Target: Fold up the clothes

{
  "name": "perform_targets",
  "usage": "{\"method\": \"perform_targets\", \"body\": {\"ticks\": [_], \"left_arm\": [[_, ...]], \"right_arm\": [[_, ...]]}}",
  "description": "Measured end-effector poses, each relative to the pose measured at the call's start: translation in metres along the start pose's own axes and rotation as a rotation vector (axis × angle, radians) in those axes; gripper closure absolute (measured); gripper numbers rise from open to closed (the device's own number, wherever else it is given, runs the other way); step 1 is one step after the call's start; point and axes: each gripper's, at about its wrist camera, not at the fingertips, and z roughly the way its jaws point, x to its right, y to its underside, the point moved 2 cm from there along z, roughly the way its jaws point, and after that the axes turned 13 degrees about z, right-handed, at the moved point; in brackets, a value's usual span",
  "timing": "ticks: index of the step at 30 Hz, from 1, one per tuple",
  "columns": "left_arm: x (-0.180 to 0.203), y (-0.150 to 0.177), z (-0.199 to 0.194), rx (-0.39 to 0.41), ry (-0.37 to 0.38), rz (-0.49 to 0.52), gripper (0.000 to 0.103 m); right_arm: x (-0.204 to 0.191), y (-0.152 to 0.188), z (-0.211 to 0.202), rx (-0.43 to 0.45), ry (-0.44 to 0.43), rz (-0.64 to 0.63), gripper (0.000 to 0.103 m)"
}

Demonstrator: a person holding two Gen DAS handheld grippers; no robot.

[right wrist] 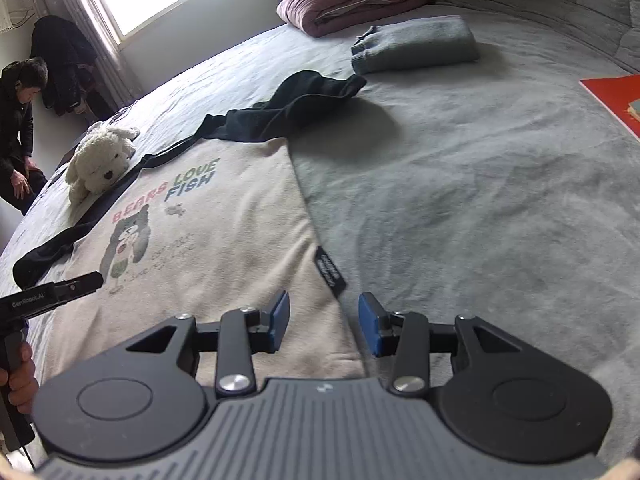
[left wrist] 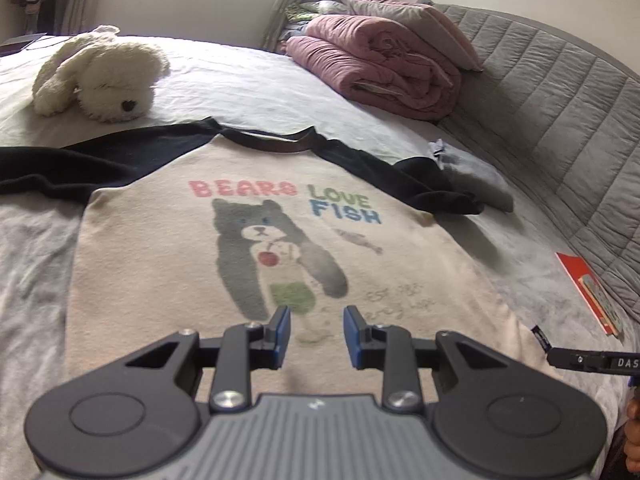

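A cream sweatshirt [left wrist: 168, 264] with black sleeves and a bear print lies flat, front up, on the grey bed [left wrist: 36, 240]. It also shows in the right wrist view [right wrist: 240, 232]. My left gripper [left wrist: 316, 334] is open and empty, just above the shirt's lower middle. My right gripper [right wrist: 324, 324] is open and empty, over the shirt's right hem edge near a black side label [right wrist: 330, 272]. The right gripper's tip [left wrist: 576, 358] shows at the right of the left wrist view. The left gripper [right wrist: 56, 294] shows at the left of the right wrist view.
A white plush dog [left wrist: 96, 76] lies beyond the collar. A folded grey garment [right wrist: 416, 44] and rolled pink quilts [left wrist: 376, 68] sit at the far side by the grey headboard [left wrist: 560, 112]. A red book [left wrist: 588, 292] lies at the right. A person [right wrist: 18, 132] crouches by the window.
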Motion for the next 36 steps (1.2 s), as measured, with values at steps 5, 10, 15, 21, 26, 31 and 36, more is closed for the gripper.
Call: {"method": "perform_targets", "body": {"ticks": [5, 10, 15, 21, 26, 31, 36], "left_arm": [[0.038, 0.001, 0.007, 0.04, 0.05, 0.104, 0.072], [0.061, 0.011, 0.025, 0.006, 0.048, 0.217, 0.072], [0.069, 0.017, 0.033, -0.012, 0.026, 0.288, 0.069], [0.07, 0.021, 0.036, -0.014, 0.024, 0.321, 0.067], [0.072, 0.016, 0.033, -0.03, 0.028, 0.321, 0.064], [0.06, 0.008, 0.027, -0.015, 0.001, 0.269, 0.061], [0.045, 0.011, 0.03, -0.023, -0.046, 0.264, 0.06]], "right_arm": [[0.017, 0.011, -0.004, -0.011, -0.015, 0.022, 0.059], [0.017, 0.021, -0.005, -0.043, -0.091, 0.007, 0.068], [0.017, 0.013, -0.026, 0.003, -0.103, 0.01, 0.093], [0.027, 0.018, -0.007, -0.052, -0.032, -0.026, 0.093], [0.023, 0.016, -0.011, -0.025, -0.025, -0.036, 0.071], [0.0, -0.002, -0.011, 0.058, -0.016, -0.066, 0.065], [-0.032, -0.013, 0.022, 0.046, -0.063, -0.127, 0.061]]}}
